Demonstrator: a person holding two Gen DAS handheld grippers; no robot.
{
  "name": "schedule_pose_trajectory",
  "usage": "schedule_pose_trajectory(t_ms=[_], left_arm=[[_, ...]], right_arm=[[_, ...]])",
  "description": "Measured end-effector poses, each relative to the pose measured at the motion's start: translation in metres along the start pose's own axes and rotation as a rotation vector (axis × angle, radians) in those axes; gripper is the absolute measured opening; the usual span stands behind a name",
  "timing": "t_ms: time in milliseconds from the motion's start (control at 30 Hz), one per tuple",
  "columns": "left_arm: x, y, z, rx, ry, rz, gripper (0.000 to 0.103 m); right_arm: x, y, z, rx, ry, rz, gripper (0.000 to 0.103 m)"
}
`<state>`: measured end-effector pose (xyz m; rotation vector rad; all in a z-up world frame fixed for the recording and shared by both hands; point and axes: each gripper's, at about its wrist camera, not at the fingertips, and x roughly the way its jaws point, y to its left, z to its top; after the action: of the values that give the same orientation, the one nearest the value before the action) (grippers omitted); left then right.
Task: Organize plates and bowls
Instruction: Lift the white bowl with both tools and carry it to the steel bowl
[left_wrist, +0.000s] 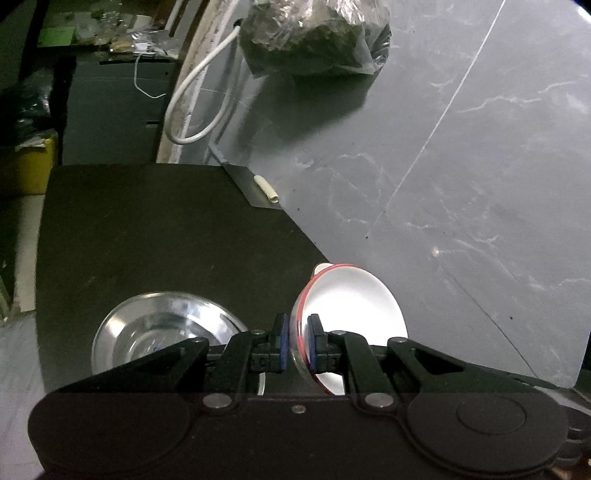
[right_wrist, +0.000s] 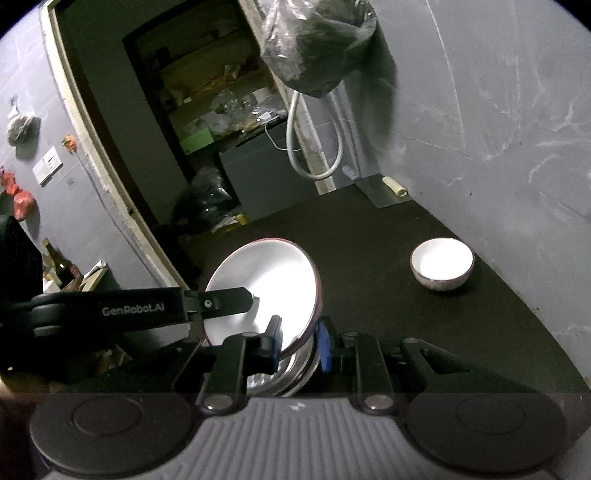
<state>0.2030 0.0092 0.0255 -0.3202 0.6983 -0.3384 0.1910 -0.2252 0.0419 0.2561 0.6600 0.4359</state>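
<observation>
- A grey marbled wall (left_wrist: 480, 147) fills the right side of both views. It meets the far edge of the dark counter (left_wrist: 147, 240).
- A clear plastic bag (left_wrist: 314, 33) with dark contents hangs against the wall, above the counter's far corner.
- My left claw (left_wrist: 297, 341) is pressed together on the rim of the red-rimmed white bowl (left_wrist: 354, 302). One blue pad sits inside the rim and one outside. The bowl is tilted steeply, clear of the counter, with its opening facing right in my left view.
- My right claw (right_wrist: 299, 345) has its pads close together on the rim of the steel bowl (right_wrist: 291, 369), which is tilted. The lower edge of the red-rimmed white bowl overlaps this grip in my right view, so the contact point is partly hidden.
- In my left view, the steel bowl appears blurred, low and to the left of my left claw.
- A small white bowl (right_wrist: 442, 269) stands upright on the counter, near the wall and well apart from both claws.
- A white cable (left_wrist: 192, 107) hangs in a loop beside the door frame.
- A small cream roll (left_wrist: 266, 189) lies on a metal sheet (left_wrist: 251, 188) at the counter's far corner.
</observation>
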Motion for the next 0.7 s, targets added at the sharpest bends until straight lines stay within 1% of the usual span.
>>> schedule_pose_trajectory(t_ms=[167, 433, 567, 700], left_arm=[[-0.03, -0.002, -0.016, -0.001, -0.014, 0.023, 0.011], [-0.065, 0.009, -0.043, -0.044, -0.019, 0.071, 0.011], [-0.078, 0.015, -0.058, -0.064, -0.005, 0.104, 0.011], [-0.087, 0.018, -0.076, -0.079, 0.031, 0.135, 0.012]], right_arm=[[-0.019, 0.018, -0.014, -0.023, 0.013, 0.009, 0.023], [-0.028, 0.042, -0.033, -0.059, 0.065, 0.038, 0.023], [-0.028, 0.054, -0.044, -0.085, 0.107, 0.059, 0.023], [-0.028, 0.061, -0.056, -0.109, 0.141, 0.078, 0.023]])
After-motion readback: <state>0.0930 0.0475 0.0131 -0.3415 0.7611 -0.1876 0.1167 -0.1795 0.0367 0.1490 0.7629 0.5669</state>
